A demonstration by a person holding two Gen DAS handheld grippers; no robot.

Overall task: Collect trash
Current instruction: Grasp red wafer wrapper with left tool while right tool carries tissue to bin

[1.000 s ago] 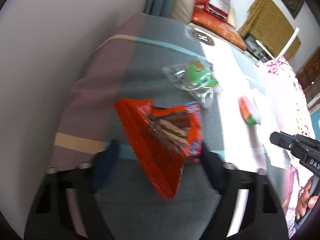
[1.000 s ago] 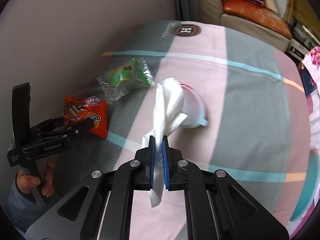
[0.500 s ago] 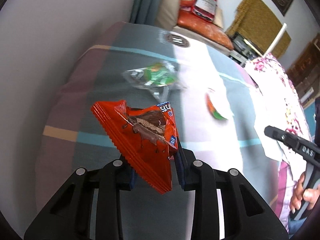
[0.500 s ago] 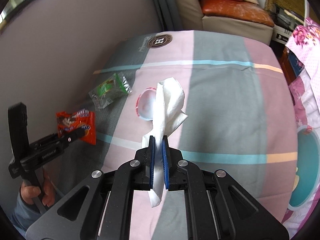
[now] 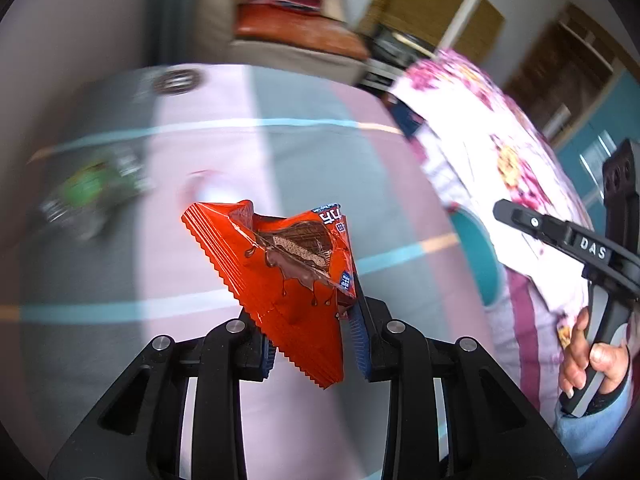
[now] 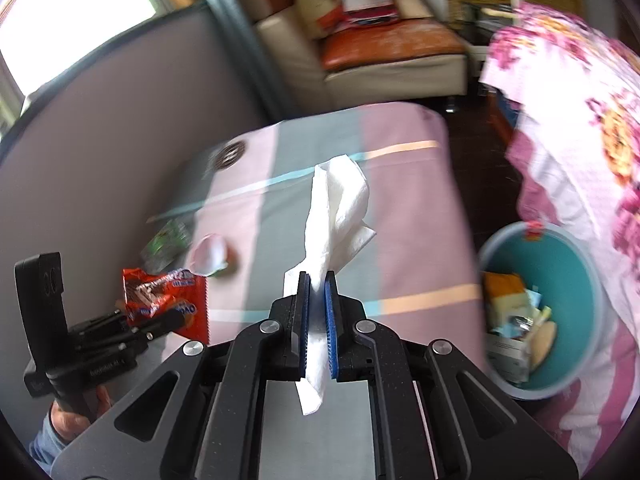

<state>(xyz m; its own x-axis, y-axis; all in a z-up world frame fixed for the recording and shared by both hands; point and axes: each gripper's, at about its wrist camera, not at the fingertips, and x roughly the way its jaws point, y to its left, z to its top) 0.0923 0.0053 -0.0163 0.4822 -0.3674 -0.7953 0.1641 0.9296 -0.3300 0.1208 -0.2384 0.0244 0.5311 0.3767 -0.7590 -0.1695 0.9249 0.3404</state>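
Left wrist view: the left gripper (image 5: pixel 312 340) is clenched on an orange snack wrapper (image 5: pixel 288 280), which stands up between the blue pads and is lifted off the striped bedsheet (image 5: pixel 304 160). The wrapper bears a chocolate wafer picture and blue script too small to read. At 3 o'clock the right gripper (image 5: pixel 520 216) shows white letters "DAS" on its black body, with a hand (image 5: pixel 588 360) on its handle. At 9 o'clock a green clear wrapper (image 5: pixel 92 192) lies blurred on the sheet; a round emblem (image 5: pixel 176 82) at 11 o'clock cannot be read. A teal bin (image 5: pixel 480 256) peeks in right of centre. A second ago the orange wrapper lay flat on the sheet between open pads; now it is pinched and raised, and the view has swung toward the floral cloth (image 5: pixel 500 152).

Right wrist view: the right gripper (image 6: pixel 318 320) grips a white tissue (image 6: pixel 340 208), as before. At 8 o'clock the left gripper (image 6: pixel 160 324) carries the orange wrapper, lettering partly legible as "OVO". A yoghurt cup (image 6: pixel 212 258) and the green wrapper lie at 9 o'clock. The teal bin, with rubbish inside, now sits at 3 o'clock; earlier it was out of sight.
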